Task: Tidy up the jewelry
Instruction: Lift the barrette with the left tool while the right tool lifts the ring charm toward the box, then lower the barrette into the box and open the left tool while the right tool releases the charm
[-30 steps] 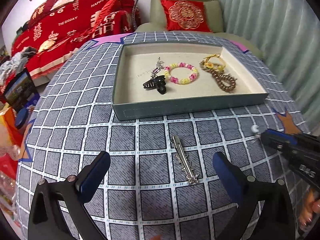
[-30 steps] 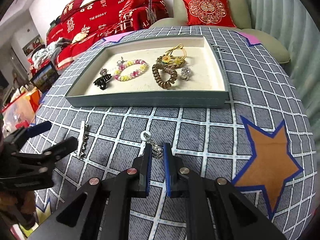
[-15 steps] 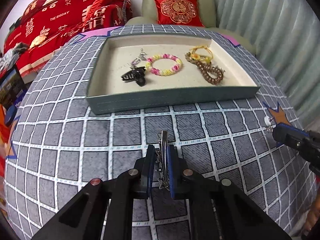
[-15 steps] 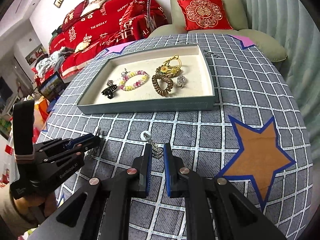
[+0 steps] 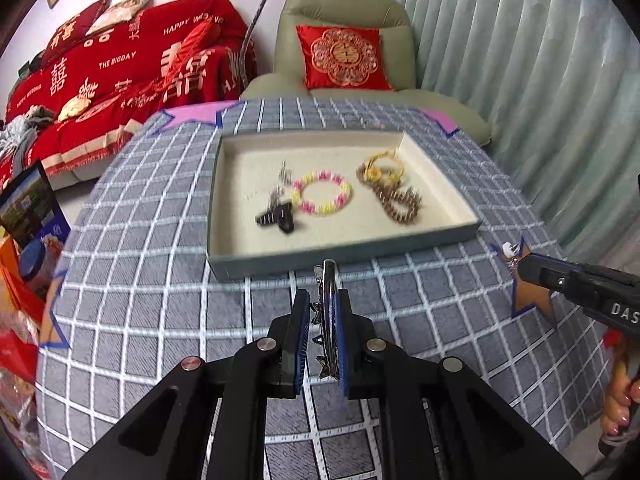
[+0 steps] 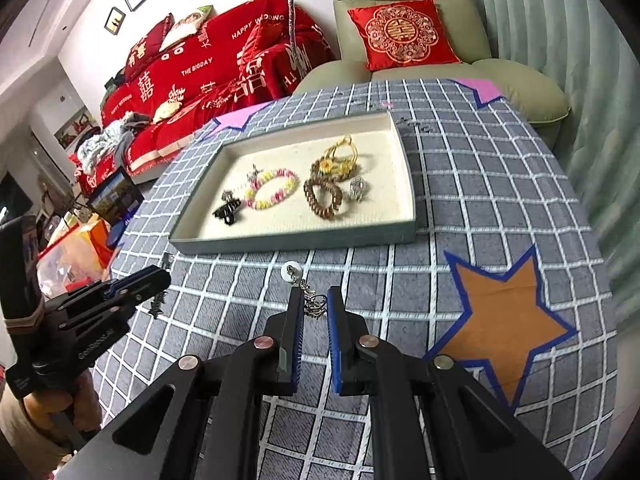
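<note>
Now | left gripper [image 5: 323, 314] clamps silver hair clip [image 5: 329, 304], near side of tray [image 5: 344, 250] | right gripper [image 6: 313, 312] pinches chain earring [image 6: 306, 294], also near side of tray | both off the cloth

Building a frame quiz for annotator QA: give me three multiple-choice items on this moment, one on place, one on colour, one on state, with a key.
1. Where is the beaded bracelet?
A. in the tray
B. on the tablecloth
C. on the armchair

2. What colour is the big star on the tablecloth?
A. green
B. orange
C. white

3. What do the left tongs hold?
A. nothing
B. the black claw clip
C. a silver hair clip

Key:
1 A, it lies on the tray's cream floor.
2 B, orange with a blue outline.
3 C, the pads press on the silver clip; the black claw clip lies in the tray.
</note>
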Tool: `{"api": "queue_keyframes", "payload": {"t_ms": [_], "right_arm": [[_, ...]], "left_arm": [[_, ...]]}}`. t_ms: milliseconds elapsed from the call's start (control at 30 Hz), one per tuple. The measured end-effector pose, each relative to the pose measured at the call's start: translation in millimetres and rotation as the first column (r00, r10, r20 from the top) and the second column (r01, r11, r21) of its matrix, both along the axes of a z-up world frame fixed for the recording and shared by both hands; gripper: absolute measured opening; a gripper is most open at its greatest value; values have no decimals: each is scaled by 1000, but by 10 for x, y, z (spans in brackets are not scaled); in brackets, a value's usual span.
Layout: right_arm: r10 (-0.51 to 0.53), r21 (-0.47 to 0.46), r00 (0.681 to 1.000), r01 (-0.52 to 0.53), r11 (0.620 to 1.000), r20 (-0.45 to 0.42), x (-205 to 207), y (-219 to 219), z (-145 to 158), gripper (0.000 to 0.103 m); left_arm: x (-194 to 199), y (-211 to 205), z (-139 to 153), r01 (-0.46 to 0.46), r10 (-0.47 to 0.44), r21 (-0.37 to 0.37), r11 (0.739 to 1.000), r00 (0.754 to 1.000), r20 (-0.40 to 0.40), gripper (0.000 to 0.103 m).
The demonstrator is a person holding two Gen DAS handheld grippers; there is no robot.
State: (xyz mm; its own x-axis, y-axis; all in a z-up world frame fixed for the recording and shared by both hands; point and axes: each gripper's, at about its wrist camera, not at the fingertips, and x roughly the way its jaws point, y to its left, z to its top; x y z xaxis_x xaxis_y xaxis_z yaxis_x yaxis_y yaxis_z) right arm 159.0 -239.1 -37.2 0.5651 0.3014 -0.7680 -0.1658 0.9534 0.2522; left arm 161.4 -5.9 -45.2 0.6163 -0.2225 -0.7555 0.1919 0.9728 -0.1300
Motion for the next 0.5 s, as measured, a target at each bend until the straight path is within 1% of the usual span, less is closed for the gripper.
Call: {"api": "queue_keyframes", "payload": {"t_ms": [100, 300, 400, 500], "right_arm": [[-3, 8, 1000, 3, 1000, 12, 81, -25, 124, 12], [-8, 15, 999, 7, 1000, 41, 331, -59, 402, 12], [-10, 20, 999, 9, 1000, 52, 505, -70, 522, 12], [-22, 38, 998, 20, 999, 51, 732, -86, 600, 12]], "left_arm": [[68, 33, 190, 4, -4, -17, 1000, 1000, 31, 21], [292, 83, 474, 1, -1, -8, 1000, 996, 85, 21], [431, 97, 550, -6, 5, 2, 1000, 995, 101, 21], [603, 104, 575, -15, 15, -2, 1000, 995, 102, 21]]}}
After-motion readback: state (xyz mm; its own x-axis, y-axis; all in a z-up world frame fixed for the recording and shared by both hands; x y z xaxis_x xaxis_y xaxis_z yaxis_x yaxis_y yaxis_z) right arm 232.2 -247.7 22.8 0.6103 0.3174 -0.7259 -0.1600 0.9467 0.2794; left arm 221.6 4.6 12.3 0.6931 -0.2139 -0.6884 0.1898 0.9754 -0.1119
